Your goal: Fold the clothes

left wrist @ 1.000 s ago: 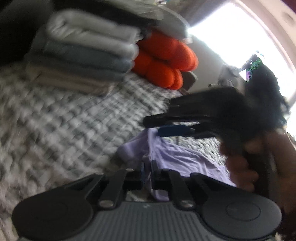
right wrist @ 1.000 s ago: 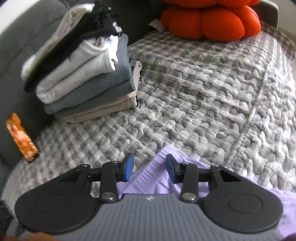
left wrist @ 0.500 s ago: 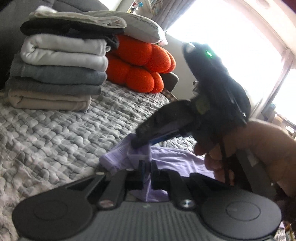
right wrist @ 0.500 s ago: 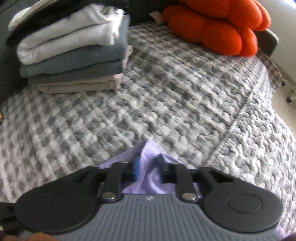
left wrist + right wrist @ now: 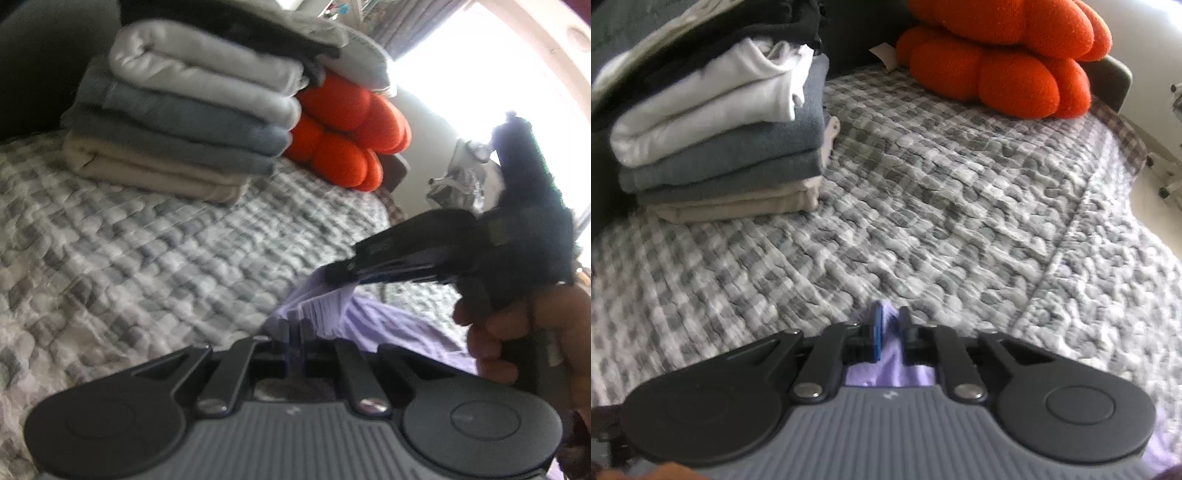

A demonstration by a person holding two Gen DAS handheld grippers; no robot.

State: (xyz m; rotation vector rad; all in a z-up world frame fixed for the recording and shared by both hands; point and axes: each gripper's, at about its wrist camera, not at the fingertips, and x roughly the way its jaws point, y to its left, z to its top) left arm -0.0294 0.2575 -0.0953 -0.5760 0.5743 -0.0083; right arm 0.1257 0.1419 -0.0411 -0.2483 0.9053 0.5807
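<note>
A lilac garment (image 5: pixel 391 325) lies on the checked grey quilt (image 5: pixel 129 251) in the left wrist view. My left gripper (image 5: pixel 294 332) is shut on a bunched edge of it. Just to the right and above, a hand (image 5: pixel 517 332) holds my right gripper (image 5: pixel 334 274), and lilac cloth hangs from its tip. In the right wrist view the right gripper (image 5: pixel 889 325) has a fold of the lilac garment (image 5: pixel 886 373) pinched between its blue-padded fingers. Its jaws are opening slightly, with the cloth still between them.
A stack of folded clothes (image 5: pixel 720 147), beige, grey, white and black, stands at the back left of the quilt (image 5: pixel 960 206). An orange knot cushion (image 5: pixel 1004 66) sits at the back right. The quilt's edge drops off on the right. A bright window fills the left wrist view's right side.
The right gripper's fingers, wide apart over the lilac cloth a second ago, have closed onto a fold of it. The left gripper has kept its grip and shifted a little nearer the stack.
</note>
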